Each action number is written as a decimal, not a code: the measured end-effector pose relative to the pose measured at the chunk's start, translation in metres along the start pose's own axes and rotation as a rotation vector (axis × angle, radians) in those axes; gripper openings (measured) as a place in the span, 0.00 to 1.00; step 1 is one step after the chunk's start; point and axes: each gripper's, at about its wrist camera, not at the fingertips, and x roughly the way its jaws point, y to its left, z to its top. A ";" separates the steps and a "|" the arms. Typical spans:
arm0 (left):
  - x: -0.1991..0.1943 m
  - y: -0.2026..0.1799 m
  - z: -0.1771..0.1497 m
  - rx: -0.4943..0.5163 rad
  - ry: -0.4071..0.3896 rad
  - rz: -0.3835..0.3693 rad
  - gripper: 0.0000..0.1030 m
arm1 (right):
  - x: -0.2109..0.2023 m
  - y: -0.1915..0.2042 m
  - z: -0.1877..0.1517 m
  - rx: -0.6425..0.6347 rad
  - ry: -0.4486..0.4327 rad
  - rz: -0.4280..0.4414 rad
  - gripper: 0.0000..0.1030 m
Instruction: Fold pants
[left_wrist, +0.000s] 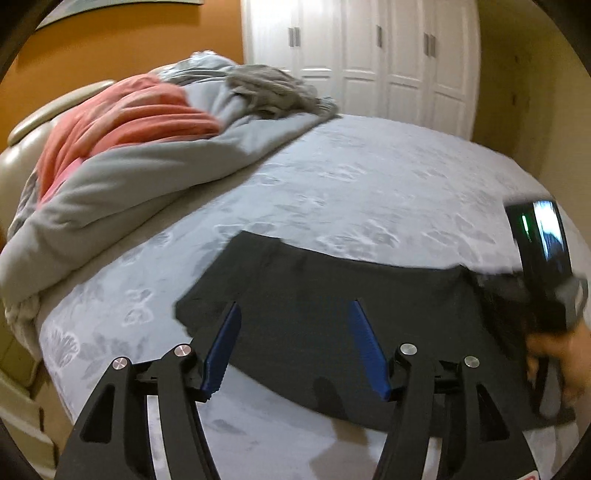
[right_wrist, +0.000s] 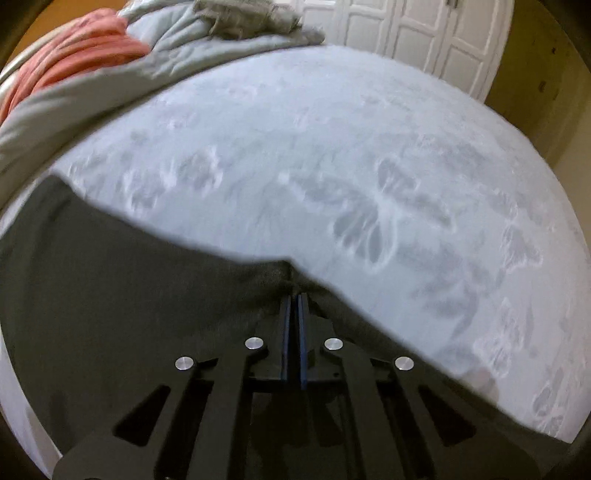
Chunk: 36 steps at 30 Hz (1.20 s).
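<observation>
right gripper (right_wrist: 294, 295) clenched on black pants (right_wrist: 129, 295) edge; left gripper (left_wrist: 293, 310) released above: grasp before lifting evenly.

Right hand (left_wrist: 557, 354) blurred — pants (right_wrist: 110, 295) cut off.

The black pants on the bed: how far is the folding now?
Done: the black pants lie flat on the grey bedsheet. In hand: the right gripper has its jaws shut on the far edge; the left gripper hovers open. Left: the folds.
</observation>
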 end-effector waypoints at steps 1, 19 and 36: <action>0.001 -0.007 -0.001 0.018 0.005 -0.006 0.57 | -0.001 -0.006 0.003 0.015 -0.018 -0.001 0.00; -0.001 -0.134 -0.043 0.265 0.183 -0.464 0.58 | -0.208 -0.222 -0.141 0.371 -0.154 -0.290 0.57; -0.008 -0.177 -0.073 0.371 0.088 -0.385 0.73 | -0.260 -0.433 -0.371 0.929 -0.073 -0.451 0.58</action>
